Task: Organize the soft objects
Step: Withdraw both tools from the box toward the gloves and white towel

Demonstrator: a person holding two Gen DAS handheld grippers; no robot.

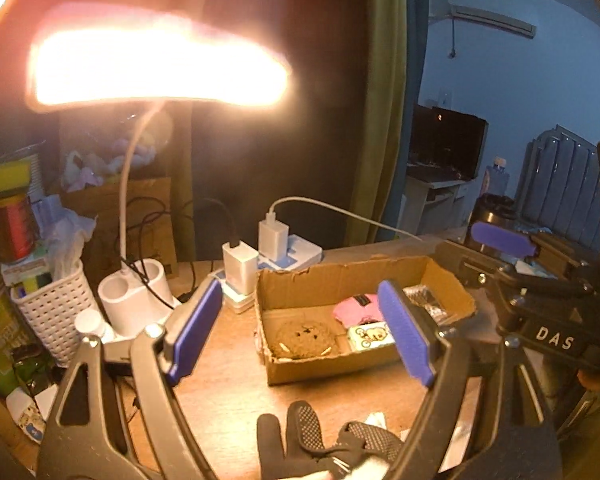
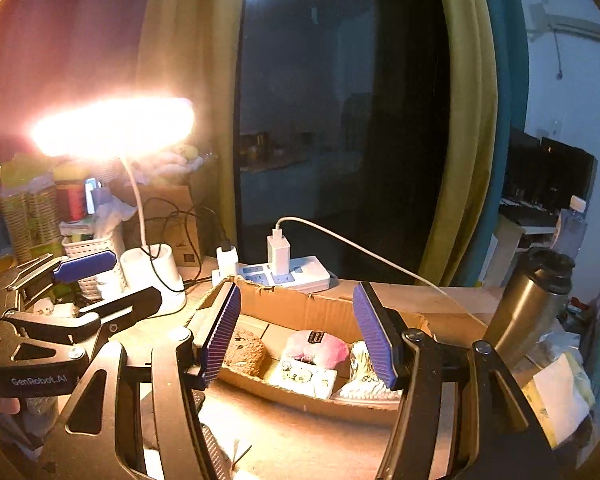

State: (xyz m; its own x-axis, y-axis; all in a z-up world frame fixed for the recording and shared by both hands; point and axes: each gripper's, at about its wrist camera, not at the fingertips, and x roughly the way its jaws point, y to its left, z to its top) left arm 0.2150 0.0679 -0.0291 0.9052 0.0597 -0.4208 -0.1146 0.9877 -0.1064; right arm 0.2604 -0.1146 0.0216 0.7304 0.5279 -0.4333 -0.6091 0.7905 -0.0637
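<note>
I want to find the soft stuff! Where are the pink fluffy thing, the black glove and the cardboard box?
pink fluffy thing (image 2: 320,350), right wrist view, fuzzy middle
black glove (image 1: 300,432), left wrist view, grippy fingers
cardboard box (image 1: 340,280), left wrist view, inner back wall

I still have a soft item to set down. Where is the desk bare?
Bare wooden desktop lies between the open cardboard box and the black glove. It is crowded left, around the white lamp base and white woven basket.
</note>
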